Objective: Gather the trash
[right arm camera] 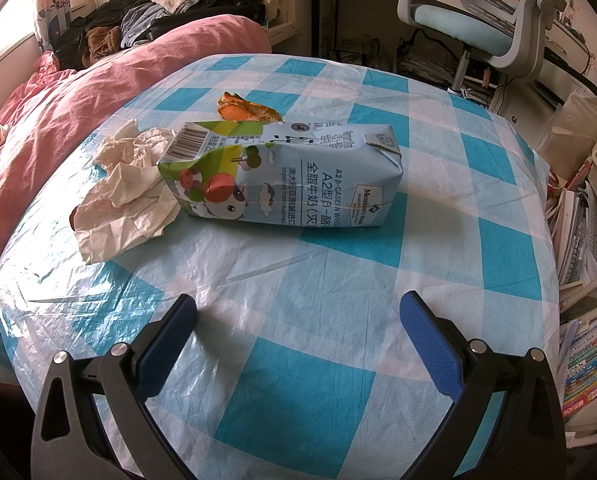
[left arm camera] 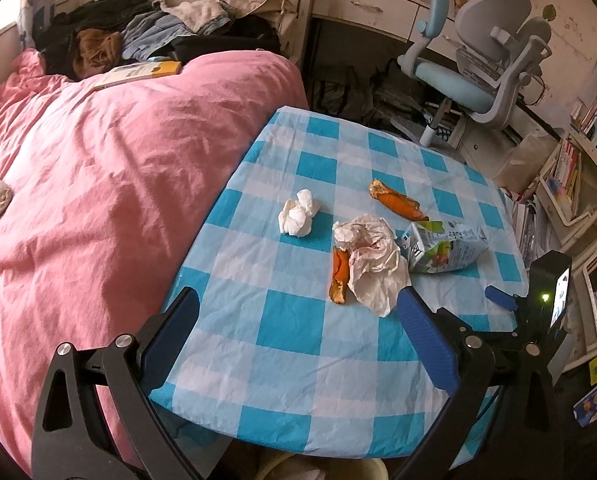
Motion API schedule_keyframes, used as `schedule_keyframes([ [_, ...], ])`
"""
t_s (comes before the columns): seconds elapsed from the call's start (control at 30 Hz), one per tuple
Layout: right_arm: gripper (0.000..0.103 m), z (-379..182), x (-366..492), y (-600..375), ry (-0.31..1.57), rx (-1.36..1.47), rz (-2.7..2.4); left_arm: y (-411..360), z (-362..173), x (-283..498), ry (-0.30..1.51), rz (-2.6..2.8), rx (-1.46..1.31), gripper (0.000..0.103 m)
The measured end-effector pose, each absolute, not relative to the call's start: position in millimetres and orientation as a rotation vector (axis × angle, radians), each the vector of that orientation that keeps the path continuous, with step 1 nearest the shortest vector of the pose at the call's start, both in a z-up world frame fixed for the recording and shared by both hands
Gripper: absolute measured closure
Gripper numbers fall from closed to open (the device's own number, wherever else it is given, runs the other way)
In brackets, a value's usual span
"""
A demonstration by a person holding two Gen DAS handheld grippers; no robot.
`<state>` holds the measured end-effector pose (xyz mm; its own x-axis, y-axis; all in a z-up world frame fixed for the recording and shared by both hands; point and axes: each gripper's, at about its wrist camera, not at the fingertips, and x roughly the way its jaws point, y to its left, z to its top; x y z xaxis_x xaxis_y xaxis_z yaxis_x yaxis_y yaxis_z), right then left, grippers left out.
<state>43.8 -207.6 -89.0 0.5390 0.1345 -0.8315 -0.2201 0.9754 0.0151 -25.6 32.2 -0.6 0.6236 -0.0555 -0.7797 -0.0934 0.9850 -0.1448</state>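
On the blue-checked table (left arm camera: 290,332) lie a small white tissue ball (left arm camera: 298,213), a large crumpled paper (left arm camera: 372,260), two orange peels (left arm camera: 398,199) (left arm camera: 339,276) and a squashed milk carton (left arm camera: 444,250). My left gripper (left arm camera: 298,308) is open above the near table edge, short of the trash. My right gripper (right arm camera: 298,312) is open and empty, low over the table, with the milk carton (right arm camera: 282,176) lying on its side ahead. The crumpled paper (right arm camera: 126,196) touches the carton's left end; one peel (right arm camera: 246,109) lies behind it. The right gripper also shows in the left wrist view (left arm camera: 546,300).
A bed with a pink quilt (left arm camera: 98,200) and piled clothes (left arm camera: 138,36) borders the table's left. A blue-grey desk chair (left arm camera: 474,68) stands behind. Bookshelves (left arm camera: 578,184) crowd the right. A pale bin rim (left arm camera: 338,470) shows under the near table edge.
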Motion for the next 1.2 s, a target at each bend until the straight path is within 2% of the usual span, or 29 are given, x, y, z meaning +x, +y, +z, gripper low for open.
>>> schedule_keyframes([
  [1.2, 0.006, -88.9, 44.2, -207.4, 0.985, -0.095, 0.205, 11.5, -4.3, -21.4, 0.907, 0.003, -0.119, 0.007],
])
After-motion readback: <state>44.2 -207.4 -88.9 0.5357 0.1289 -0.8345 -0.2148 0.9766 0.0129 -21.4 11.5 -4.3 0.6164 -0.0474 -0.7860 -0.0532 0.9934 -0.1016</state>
